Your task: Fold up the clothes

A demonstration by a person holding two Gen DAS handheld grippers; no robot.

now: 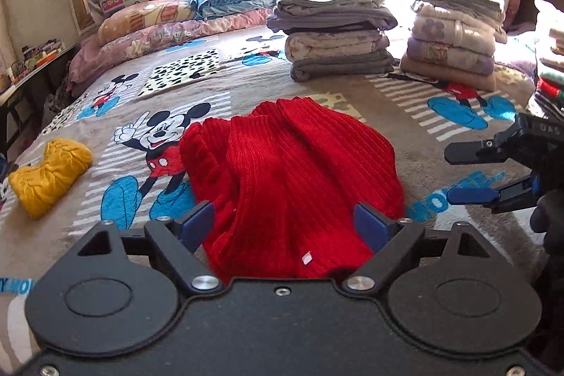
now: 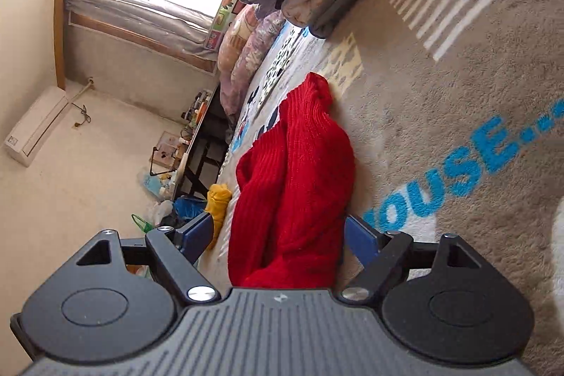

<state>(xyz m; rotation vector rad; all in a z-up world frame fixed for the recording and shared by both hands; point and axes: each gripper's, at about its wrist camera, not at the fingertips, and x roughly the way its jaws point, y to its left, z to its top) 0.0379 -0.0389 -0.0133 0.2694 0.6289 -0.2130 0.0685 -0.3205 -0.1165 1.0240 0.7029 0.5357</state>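
Note:
A red ribbed knit sweater (image 1: 292, 171) lies bunched and partly folded on the Mickey Mouse bedspread (image 1: 440, 115). My left gripper (image 1: 283, 221) hovers over its near edge, jaws wide apart, with the knit showing between the blue pads (image 1: 197, 221) but untouched by them. My right gripper (image 1: 469, 173) comes in from the right, rolled on its side, open and apart from the sweater. In the right wrist view the scene is tipped sideways; the red sweater (image 2: 292, 185) lies ahead of the open right gripper (image 2: 278, 233), with nothing clamped.
A crumpled yellow garment (image 1: 49, 177) lies at the bed's left. Two stacks of folded clothes (image 1: 335, 34) (image 1: 454, 34) stand behind the sweater, with another pile (image 1: 550, 66) at the right edge. Pillows (image 1: 148, 23) line the window side. A cluttered desk (image 1: 31, 66) stands left of the bed.

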